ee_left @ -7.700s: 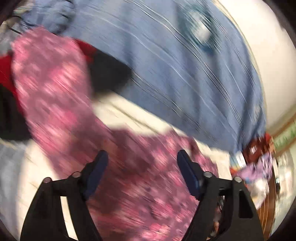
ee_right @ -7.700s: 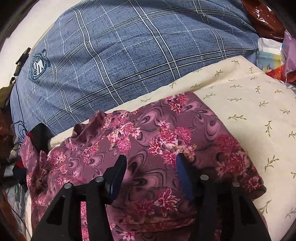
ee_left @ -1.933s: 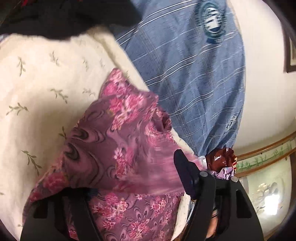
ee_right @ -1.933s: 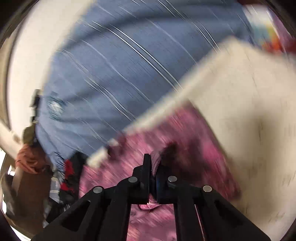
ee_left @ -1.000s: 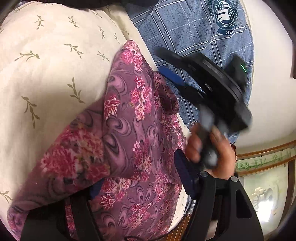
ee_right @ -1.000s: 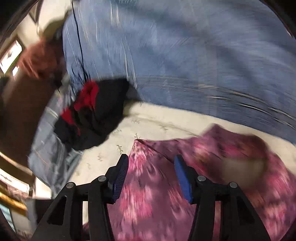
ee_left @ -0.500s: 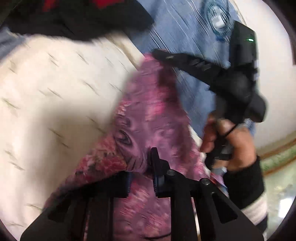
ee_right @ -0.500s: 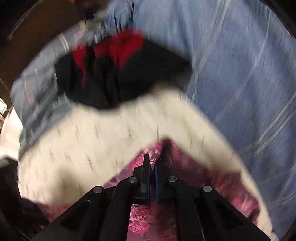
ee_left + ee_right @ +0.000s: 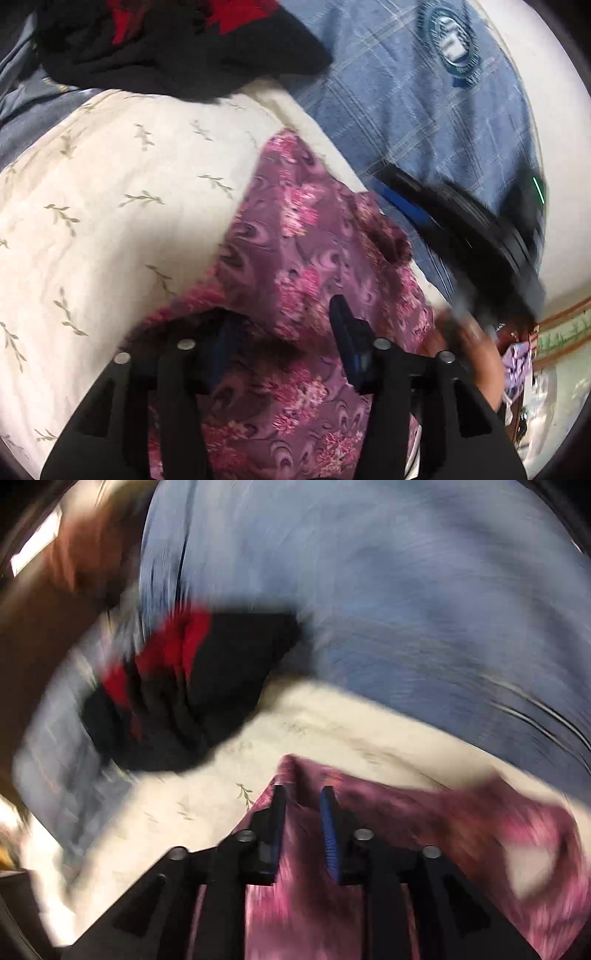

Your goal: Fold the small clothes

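Note:
A purple garment with pink flowers (image 9: 306, 251) lies folded on a cream cloth with a leaf print (image 9: 110, 206). My left gripper (image 9: 284, 332) is open just above its near part, and the cloth runs under both fingers. The right gripper (image 9: 454, 221) shows in the left wrist view at the garment's far right edge, blurred. In the right wrist view the garment (image 9: 424, 827) is blurred. My right gripper (image 9: 301, 794) stands part open over its corner, jaws a narrow gap apart.
A black and red garment (image 9: 166, 48) lies heaped at the far edge of the cream cloth; it also shows in the right wrist view (image 9: 192, 686). A blue checked cover with a round badge (image 9: 424, 96) lies behind. Clutter (image 9: 517, 362) sits at the right.
Both grippers were shut on the purple garment half a second ago and have opened. The right gripper has drawn back from the garment's far corner. The garment lies flatter.

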A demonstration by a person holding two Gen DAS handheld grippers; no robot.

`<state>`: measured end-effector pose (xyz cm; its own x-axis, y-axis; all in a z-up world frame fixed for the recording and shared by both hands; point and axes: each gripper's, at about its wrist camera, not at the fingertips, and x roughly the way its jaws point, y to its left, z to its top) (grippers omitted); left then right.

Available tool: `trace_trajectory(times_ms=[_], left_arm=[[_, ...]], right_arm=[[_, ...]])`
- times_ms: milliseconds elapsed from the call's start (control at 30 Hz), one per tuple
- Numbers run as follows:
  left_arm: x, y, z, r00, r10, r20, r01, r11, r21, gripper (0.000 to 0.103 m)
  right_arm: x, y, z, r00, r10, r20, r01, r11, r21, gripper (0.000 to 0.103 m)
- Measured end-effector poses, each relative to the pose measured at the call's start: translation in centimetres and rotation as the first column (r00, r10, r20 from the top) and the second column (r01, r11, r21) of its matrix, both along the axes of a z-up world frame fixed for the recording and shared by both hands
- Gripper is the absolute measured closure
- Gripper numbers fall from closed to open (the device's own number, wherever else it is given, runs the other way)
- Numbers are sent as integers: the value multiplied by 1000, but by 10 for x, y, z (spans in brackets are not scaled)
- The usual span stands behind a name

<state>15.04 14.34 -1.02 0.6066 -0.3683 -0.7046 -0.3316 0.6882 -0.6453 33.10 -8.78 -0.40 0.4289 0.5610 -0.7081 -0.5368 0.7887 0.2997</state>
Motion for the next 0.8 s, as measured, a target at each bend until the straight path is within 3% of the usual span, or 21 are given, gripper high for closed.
trace_trajectory(times_ms=[33, 100, 167, 267, 300, 333, 400, 433, 467, 500, 533, 567, 633, 700, 800], left_arm=[[2, -1, 1, 1000, -17, 6, 17, 1000, -5, 52], [6, 0, 1, 999, -33, 6, 33, 999, -19, 47], [11, 1, -2, 1000, -31, -2, 31, 999, -40, 46], [9, 3, -3, 1000, -22, -11, 22, 998, -54, 46], [11, 3, -4, 1000, -21, -10, 21, 999, -49, 46], [12, 2, -3, 1000, -20, -10, 20, 999, -37, 46], [13, 0, -2, 1000, -22, -2, 22, 1000, -8, 46], [15, -1, -1, 1000, -23, 1, 23, 1000, 9, 46], [16, -1, -1, 1000, -25, 6, 24, 999, 21, 46], [15, -1, 0, 1000, -24, 10, 24, 999, 35, 46], [16, -1, 0, 1000, -21, 11, 21, 999, 43, 46], [17, 0, -1, 1000, -19, 11, 18, 999, 46, 46], [21, 0, -7, 1000, -20, -4, 21, 998, 59, 46], [24, -4, -8, 1000, -27, -5, 27, 996, 80, 46], [25, -9, -9, 999, -49, -8, 50, 993, 111, 46]], right_arm=[[-8, -33, 8, 998, -66, 3, 66, 997, 32, 61], [-24, -110, 19, 972, -234, 28, 232, 972, 43, 55], [-38, -181, 18, 913, -405, 43, 405, 914, 16, 53], [-59, -275, 4, 793, -610, -3, 610, 792, 15, 52], [-66, -297, -5, 764, -644, -40, 645, 764, 28, 52], [-70, -308, -16, 756, -649, -86, 654, 755, 48, 52], [-71, -321, -29, 766, -624, -151, 639, 764, 85, 52], [-68, -316, -37, 792, -583, -179, 604, 791, 99, 60], [-68, -302, -42, 815, -550, -179, 571, 815, 96, 73], [-66, -292, -38, 842, -517, -154, 531, 844, 75, 97], [-68, -283, -24, 861, -504, -71, 508, 858, 69, 99], [-77, -278, -4, 873, -486, 28, 478, 867, 141, 100], [-85, -280, 20, 841, -524, 134, 495, 846, 200, 100], [-78, -281, 10, 833, -540, 118, 526, 840, 133, 99], [-59, -280, -37, 827, -560, 41, 562, 822, -94, 99]])
